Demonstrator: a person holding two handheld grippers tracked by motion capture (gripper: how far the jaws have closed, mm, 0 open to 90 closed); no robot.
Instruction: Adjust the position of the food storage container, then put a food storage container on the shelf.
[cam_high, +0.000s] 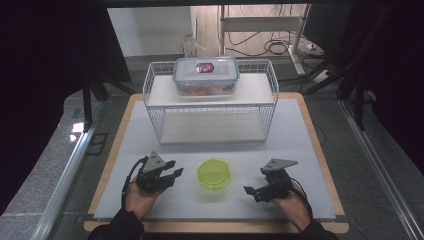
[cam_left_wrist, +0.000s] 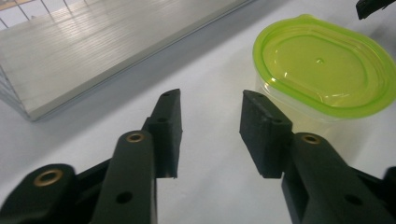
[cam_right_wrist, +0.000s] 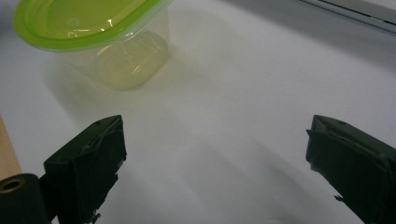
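A green-lidded tub (cam_high: 214, 174) sits on the white mat (cam_high: 300, 130) between my two grippers, touching neither; my left gripper (cam_high: 176, 169) has its jaws partly spread, my right gripper (cam_high: 248, 191) spread wide, both empty, before a wire rack (cam_high: 155, 107) bearing a lidded food box (cam_high: 205, 75)

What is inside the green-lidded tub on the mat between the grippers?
The green-lidded tub looks empty: its clear wall shows nothing but a pale yellowish tint in the right gripper view. The lid is on, and part of the floor stays hidden under it.
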